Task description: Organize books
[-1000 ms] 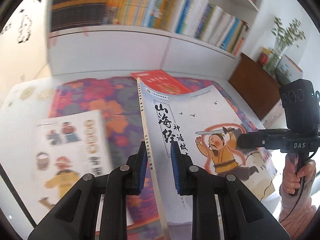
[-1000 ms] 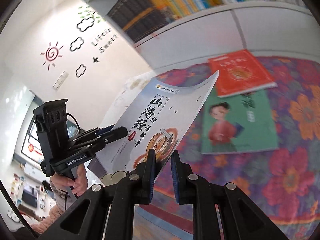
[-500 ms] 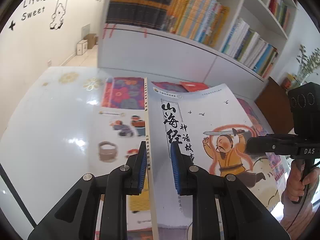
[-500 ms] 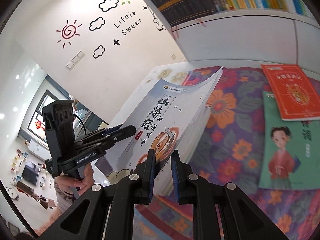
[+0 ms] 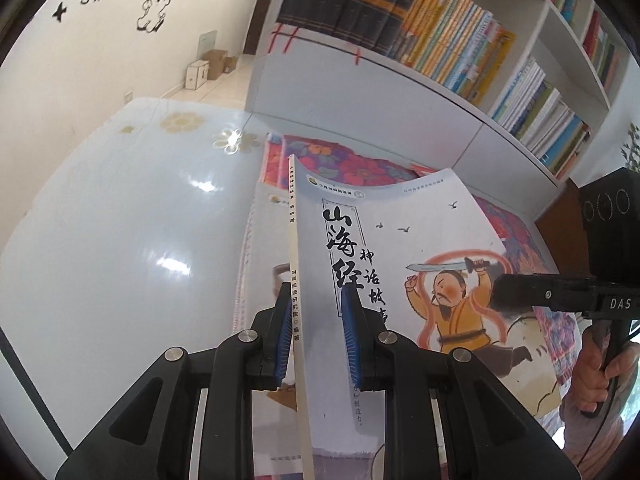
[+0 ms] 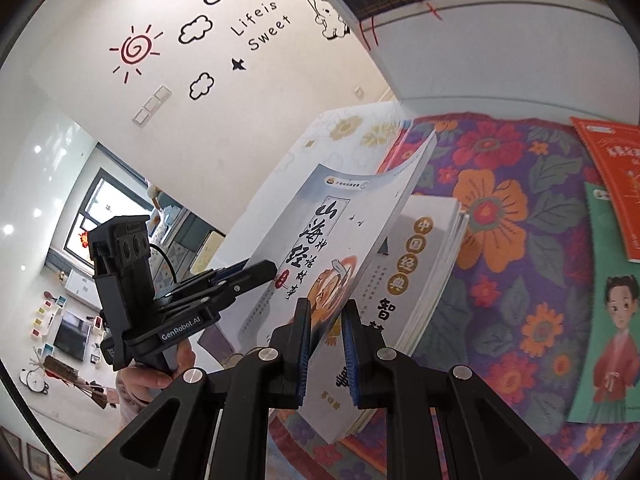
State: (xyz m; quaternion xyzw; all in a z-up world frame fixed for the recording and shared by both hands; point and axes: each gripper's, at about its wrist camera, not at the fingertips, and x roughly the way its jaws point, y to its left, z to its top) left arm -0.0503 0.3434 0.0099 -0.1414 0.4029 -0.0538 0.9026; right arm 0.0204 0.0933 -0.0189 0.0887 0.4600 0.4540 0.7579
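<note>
The pale-blue storybook [image 5: 400,264] hangs in the air, tilted, pinched along two opposite edges: the left gripper [image 5: 314,334] is clamped on its spine side, and the right gripper [image 6: 325,350] is clamped on the open-page edge. It sits just above a white-covered book [image 6: 416,280] that lies flat where the glossy white bench [image 5: 120,240] meets the flowered cloth [image 6: 500,208]. My guess is the blue one is about to be laid on it, so a stack is only starting.

Farther right on the cloth, an orange book [image 6: 612,176] and a green book [image 6: 612,320] lie loose, overlapping at a corner, not gathered. Behind stands a full bookshelf [image 5: 460,52]. I'd say under half done.
</note>
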